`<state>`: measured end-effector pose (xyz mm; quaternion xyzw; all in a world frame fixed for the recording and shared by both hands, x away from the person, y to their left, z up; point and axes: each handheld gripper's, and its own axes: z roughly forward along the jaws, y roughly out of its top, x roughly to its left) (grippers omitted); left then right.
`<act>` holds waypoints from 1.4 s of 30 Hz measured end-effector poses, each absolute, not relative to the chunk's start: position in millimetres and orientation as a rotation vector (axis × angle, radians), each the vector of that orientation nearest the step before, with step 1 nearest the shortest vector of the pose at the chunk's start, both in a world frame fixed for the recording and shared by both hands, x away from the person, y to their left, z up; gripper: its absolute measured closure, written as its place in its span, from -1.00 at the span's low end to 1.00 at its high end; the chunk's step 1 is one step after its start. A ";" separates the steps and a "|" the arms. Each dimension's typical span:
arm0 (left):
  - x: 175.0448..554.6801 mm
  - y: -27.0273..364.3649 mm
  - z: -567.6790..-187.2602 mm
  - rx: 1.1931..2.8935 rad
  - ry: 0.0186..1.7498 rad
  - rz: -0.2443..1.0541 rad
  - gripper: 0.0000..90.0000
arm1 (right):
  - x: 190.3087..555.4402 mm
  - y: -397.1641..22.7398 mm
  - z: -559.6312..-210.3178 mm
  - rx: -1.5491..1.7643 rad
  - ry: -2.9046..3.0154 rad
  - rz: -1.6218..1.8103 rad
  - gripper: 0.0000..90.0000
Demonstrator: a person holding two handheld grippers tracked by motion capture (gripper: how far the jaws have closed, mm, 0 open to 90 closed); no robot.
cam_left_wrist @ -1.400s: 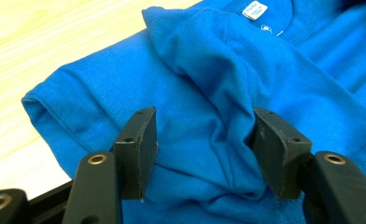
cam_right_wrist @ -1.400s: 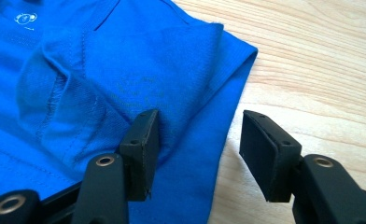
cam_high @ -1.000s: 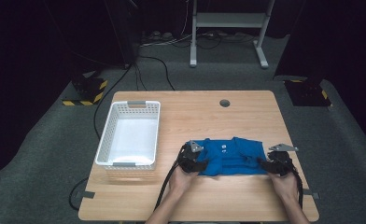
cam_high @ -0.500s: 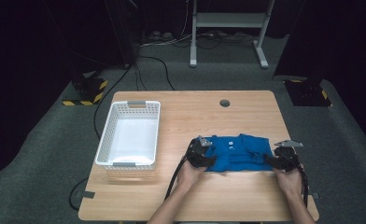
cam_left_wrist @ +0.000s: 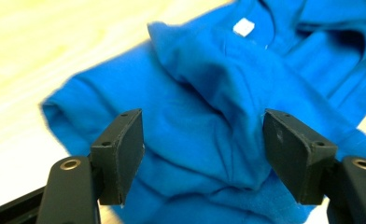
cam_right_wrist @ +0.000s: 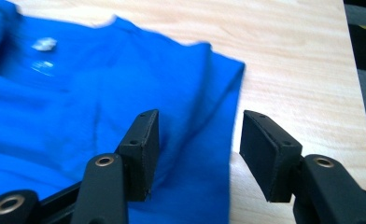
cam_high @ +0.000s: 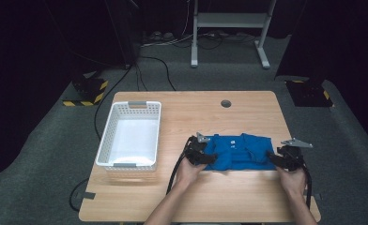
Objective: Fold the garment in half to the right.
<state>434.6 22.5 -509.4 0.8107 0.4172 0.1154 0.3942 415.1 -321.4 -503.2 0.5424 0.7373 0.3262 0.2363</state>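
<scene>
High view: the blue shirt (cam_high: 241, 152) lies right of the basket (cam_high: 130, 136). The left gripper (cam_high: 202, 157), jaws just widening, and the right gripper (cam_high: 277, 159) stand apart over its ends. Close on doubled edges evenly before folding.

The high view looks down from above the tabletop (cam_high: 248, 192); both gripper views sit close, sharing the blue shirt (cam_high: 241, 152) with it.

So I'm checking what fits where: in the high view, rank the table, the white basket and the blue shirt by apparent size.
1. Table, by far the largest.
2. White basket.
3. Blue shirt, crumpled, slightly smaller than the basket.
</scene>
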 end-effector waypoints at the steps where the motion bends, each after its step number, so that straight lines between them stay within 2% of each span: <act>1: 435.0 27.3 -505.1 2.045 1.065 0.294 -0.31 | 413.1 -316.2 -495.4 1.458 2.022 0.935 0.06; 7: 439.8 37.8 -499.5 2.021 1.095 0.304 -0.30 | 405.4 -294.7 -485.3 1.387 2.058 1.013 0.09; 12: 455.5 43.7 -503.8 2.043 1.158 0.322 -0.29 | 397.8 -257.7 -484.4 1.288 2.151 1.093 0.11; 22: 484.2 45.6 -516.7 2.068 1.237 0.337 -0.27 | 386.0 -186.9 -495.9 1.095 2.316 1.120 0.12; 34: 492.4 40.2 -526.7 2.085 1.237 0.355 -0.21 | 372.0 -123.9 -512.0 0.906 2.428 1.098 0.13; 37: 491.8 38.4 -526.9 2.093 1.220 0.364 -0.14 | 375.5 -115.0 -517.8 0.895 2.422 1.057 0.12; 42: 486.8 34.8 -527.5 2.131 1.166 0.411 0.11 | 383.1 -110.3 -531.1 0.922 2.456 0.965 0.09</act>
